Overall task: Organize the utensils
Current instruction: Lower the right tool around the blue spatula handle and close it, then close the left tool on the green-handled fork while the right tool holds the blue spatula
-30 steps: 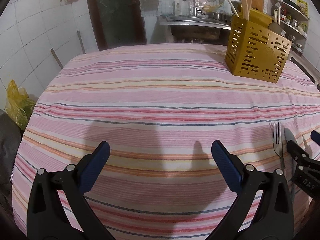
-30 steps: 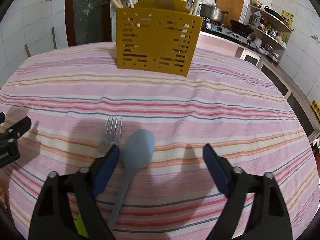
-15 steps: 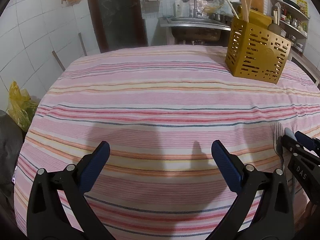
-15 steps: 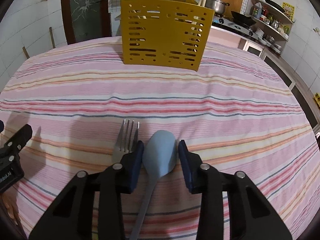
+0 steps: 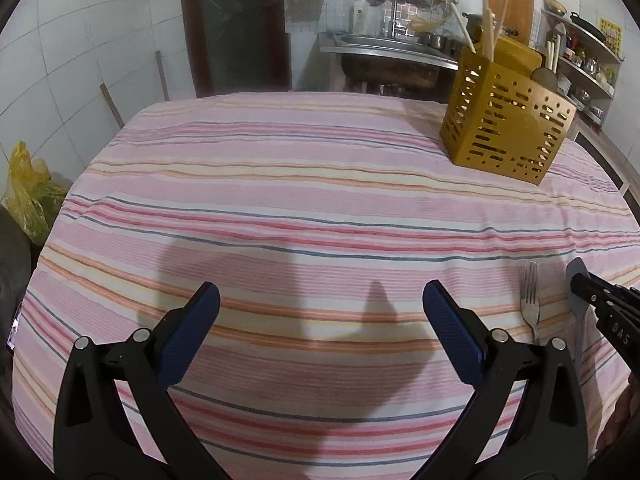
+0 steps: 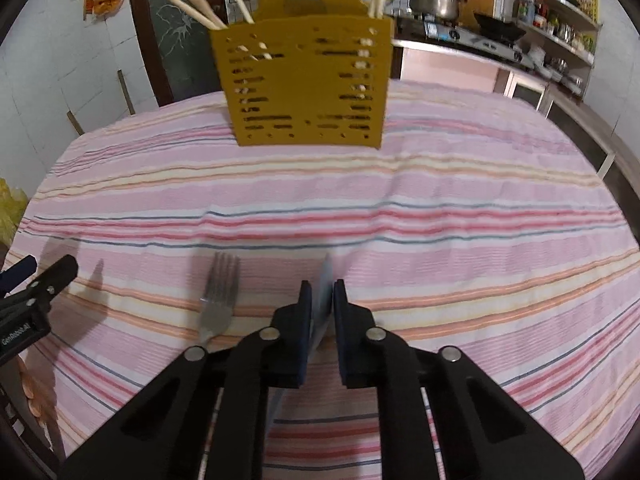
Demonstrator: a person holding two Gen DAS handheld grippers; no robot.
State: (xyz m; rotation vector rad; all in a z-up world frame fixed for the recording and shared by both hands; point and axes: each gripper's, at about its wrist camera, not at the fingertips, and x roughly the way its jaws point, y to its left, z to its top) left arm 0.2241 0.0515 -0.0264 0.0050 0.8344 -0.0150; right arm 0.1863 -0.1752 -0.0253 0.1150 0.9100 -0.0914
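My right gripper (image 6: 321,286) is shut on the grey-blue spoon (image 6: 325,280), which stands on edge between the pads, its bowl sticking out forward. A metal fork (image 6: 218,296) lies on the striped cloth just left of it. The yellow perforated utensil holder (image 6: 304,80) stands at the far side with chopsticks in it. My left gripper (image 5: 320,308) is open and empty over the cloth. In the left wrist view the fork (image 5: 531,300), the spoon (image 5: 579,300), the right gripper (image 5: 588,286) and the holder (image 5: 504,128) show at the right.
The table with the pink striped cloth (image 5: 280,200) fills both views. A sink counter (image 5: 384,52) and a dark door stand behind it, a stove and shelves (image 6: 480,36) at the right. A yellow bag (image 5: 24,188) lies by the left wall.
My right gripper has closed on the spoon and lifted it, turning the bowl on edge. The holder looks nearer. The left gripper has stayed open and hardly moved.
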